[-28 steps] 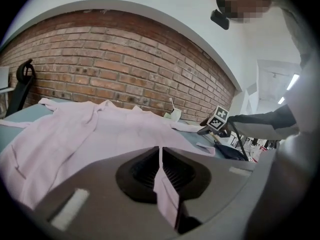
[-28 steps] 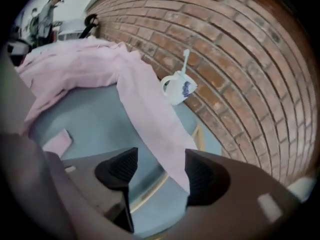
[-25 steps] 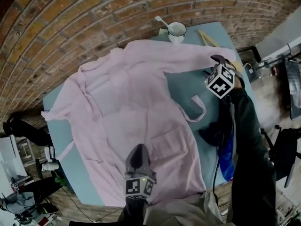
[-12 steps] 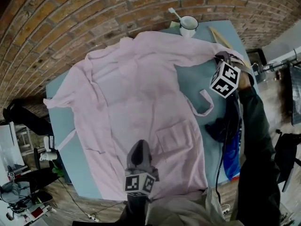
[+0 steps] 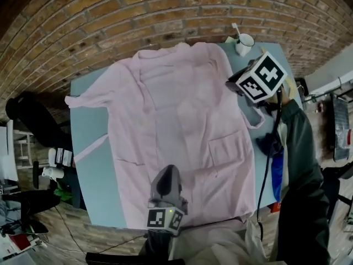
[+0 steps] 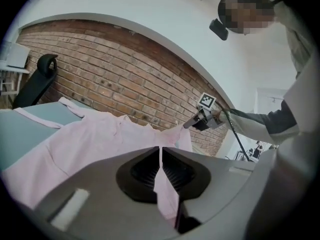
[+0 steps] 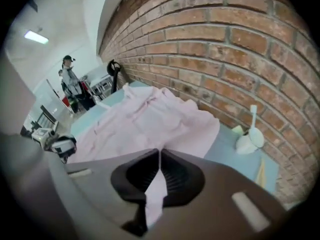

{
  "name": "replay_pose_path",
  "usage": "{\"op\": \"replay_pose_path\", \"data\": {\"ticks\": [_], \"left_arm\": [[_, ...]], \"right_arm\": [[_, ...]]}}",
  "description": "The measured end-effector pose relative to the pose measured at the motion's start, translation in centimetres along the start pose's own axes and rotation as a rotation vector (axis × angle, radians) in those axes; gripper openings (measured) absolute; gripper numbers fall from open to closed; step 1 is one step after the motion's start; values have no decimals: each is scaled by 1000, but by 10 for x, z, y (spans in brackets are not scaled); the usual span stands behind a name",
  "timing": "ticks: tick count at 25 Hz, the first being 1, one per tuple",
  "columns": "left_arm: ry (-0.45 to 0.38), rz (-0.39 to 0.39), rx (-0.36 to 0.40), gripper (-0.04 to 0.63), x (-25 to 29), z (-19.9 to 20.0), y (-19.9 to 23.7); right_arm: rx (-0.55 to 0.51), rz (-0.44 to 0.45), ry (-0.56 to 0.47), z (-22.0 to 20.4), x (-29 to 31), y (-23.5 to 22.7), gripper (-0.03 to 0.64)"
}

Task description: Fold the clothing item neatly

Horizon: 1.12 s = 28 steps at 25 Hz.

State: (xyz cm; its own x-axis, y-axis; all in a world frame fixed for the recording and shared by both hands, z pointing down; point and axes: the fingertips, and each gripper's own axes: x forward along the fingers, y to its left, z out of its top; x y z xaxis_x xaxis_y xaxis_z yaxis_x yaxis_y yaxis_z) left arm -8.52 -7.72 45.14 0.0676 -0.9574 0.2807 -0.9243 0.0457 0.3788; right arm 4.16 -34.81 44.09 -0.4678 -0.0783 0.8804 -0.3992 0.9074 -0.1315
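**Head view:** a pink garment (image 5: 176, 126) lies spread on the blue worktop (image 5: 88, 126) below a brick wall (image 5: 138, 15). A white mug (image 5: 244, 43) holding a spoon stands at the far right corner.

**Left gripper view:** the left tongs (image 6: 160, 156) pinch the garment's near edge.

**Right gripper view:** the right tongs (image 7: 159, 159) pinch pink fabric, with the mug to their right.

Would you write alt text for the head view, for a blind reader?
A pink garment lies spread on a table by a brick wall. Both grippers are shut on it: left gripper at the near hem, right gripper holding a sleeve up near a mug.
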Motion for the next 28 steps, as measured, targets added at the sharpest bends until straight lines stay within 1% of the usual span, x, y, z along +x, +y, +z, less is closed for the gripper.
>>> {"op": "replay_pose_path", "data": {"ticks": [3,4,5,6,7,9,12,14,15,16,17,19,22,25,26,28], "left_arm": [[-22,-10,-14,25,-21,13,21],[-25,-10,-18,25,-27,18,28],[-28,-7,-21,25,-33,22,35],[-30,-3,-23,25,-40,26,41],[-34,2,-25,25,-47,29,47],[-47,13,-25,26,-61,35,61],[-59,40,-26,25,-83,36,87],[-59,72,-25,25,-91,38,115],[-58,102,-16,20,-93,44,136],[-57,139,1,8,-94,51,158],[-56,176,24,8,-94,60,180],[-56,235,64,8,-91,77,215],[-69,273,75,8,-79,93,240],[-78,312,52,8,-61,96,263],[-83,333,37,8,-53,98,276],[-91,366,-19,8,-32,105,313]], "right_arm": [[76,140,-45,26,43,56,20],[83,157,-51,29,60,72,70],[74,151,-49,28,77,85,131],[60,136,-42,24,92,97,147],[54,128,-41,19,103,109,147],[79,145,-80,10,116,134,147],[151,173,-207,-7,109,166,147],[201,152,-313,-18,90,182,133],[218,121,-366,-20,81,189,101],[229,83,-413,-21,73,196,35],[232,50,-450,-20,67,206,2],[210,5,-491,-18,58,231,2],[110,-56,-535,-1,50,269,2],[46,-72,-597,24,49,295,2],[36,-72,-598,30,53,300,2],[13,-71,-562,37,65,308,2]]}}
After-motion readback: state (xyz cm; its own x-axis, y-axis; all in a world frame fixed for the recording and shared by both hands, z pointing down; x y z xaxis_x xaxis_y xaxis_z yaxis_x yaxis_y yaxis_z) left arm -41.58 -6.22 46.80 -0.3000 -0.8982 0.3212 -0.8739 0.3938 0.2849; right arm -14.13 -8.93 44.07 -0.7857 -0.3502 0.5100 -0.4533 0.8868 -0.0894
